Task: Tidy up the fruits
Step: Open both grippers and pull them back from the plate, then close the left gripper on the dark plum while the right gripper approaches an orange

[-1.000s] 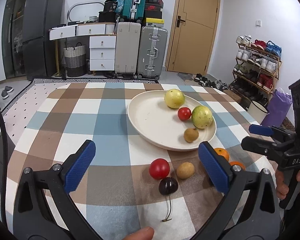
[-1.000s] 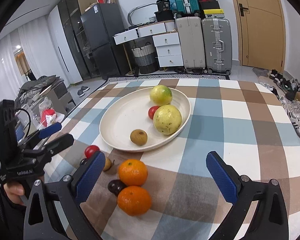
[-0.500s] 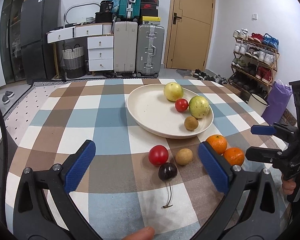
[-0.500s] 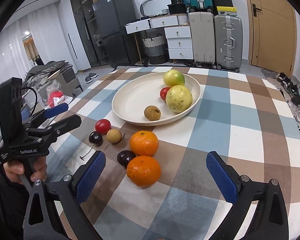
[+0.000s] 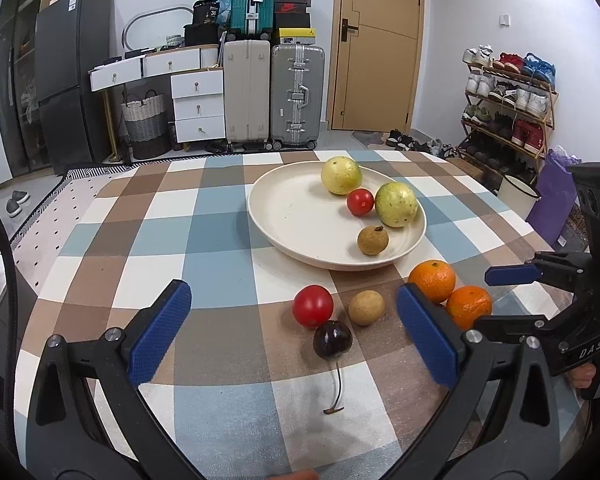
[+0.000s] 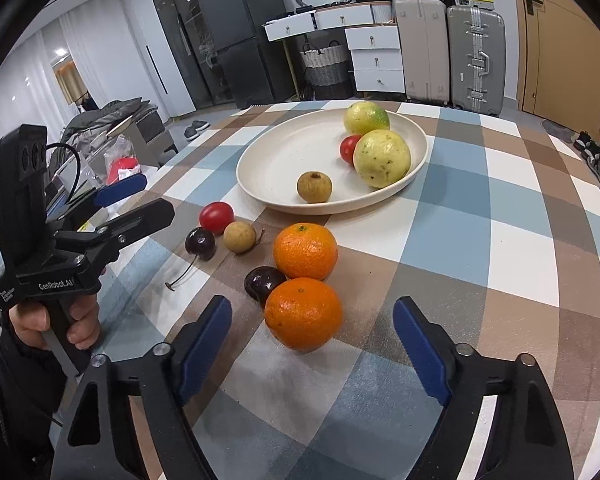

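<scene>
Seen from the left wrist camera, the left gripper hovers low over a checked tablecloth, its blue-padded fingers spread wide apart and holding nothing. Between and just beyond the fingertips lie a red tomato, a tan longan to its right and a dark cherry nearer the camera, its stem trailing toward the lens. Two oranges sit touching each other at right, beside the right finger. Farther off, a cream plate carries two yellow-green guavas, a small tomato between them and another longan at its near rim. The right gripper enters from the far right edge, its fingers parted.

From the right wrist camera, the right gripper stands open and empty, the nearer orange lying just ahead between its fingers. A second dark cherry rests against that orange on its left, with the other orange just beyond. The tomato, longan and stemmed cherry cluster farther left, near the plate. At left, a hand holds the left gripper, fingers apart above the cloth.
</scene>
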{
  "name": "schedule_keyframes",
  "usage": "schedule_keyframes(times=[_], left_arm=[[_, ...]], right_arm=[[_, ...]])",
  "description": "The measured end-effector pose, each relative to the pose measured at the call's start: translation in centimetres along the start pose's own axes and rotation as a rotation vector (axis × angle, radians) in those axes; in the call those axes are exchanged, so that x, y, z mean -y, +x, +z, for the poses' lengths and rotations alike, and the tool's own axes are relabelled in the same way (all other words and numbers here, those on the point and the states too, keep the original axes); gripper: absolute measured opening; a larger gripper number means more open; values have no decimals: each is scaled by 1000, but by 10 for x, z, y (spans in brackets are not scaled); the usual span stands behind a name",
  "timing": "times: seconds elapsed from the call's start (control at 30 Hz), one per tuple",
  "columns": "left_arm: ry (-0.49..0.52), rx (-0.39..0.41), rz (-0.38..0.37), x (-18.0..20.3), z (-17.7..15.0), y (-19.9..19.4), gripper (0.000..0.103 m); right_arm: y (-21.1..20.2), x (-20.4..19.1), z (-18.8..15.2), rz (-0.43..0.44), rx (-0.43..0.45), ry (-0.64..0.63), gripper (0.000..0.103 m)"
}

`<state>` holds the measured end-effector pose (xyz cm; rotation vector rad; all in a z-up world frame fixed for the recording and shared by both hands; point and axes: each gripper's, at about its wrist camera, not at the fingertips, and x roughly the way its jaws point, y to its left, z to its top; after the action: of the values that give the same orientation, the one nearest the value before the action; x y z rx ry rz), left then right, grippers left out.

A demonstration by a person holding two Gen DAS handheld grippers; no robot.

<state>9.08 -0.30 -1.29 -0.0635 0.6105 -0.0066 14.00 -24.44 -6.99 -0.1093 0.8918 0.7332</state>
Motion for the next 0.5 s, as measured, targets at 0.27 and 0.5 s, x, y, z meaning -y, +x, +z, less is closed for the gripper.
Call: schedule_keyframes(times=[0.27,0.5], left_arm=[[10,-26,-20,3,-1,6,102],[-3,-52,-31,0,-1,11,102]], right_arm=[[6,-4,-2,6,-24,-26,77],[12,-7,-4,3,-44,-40,70]])
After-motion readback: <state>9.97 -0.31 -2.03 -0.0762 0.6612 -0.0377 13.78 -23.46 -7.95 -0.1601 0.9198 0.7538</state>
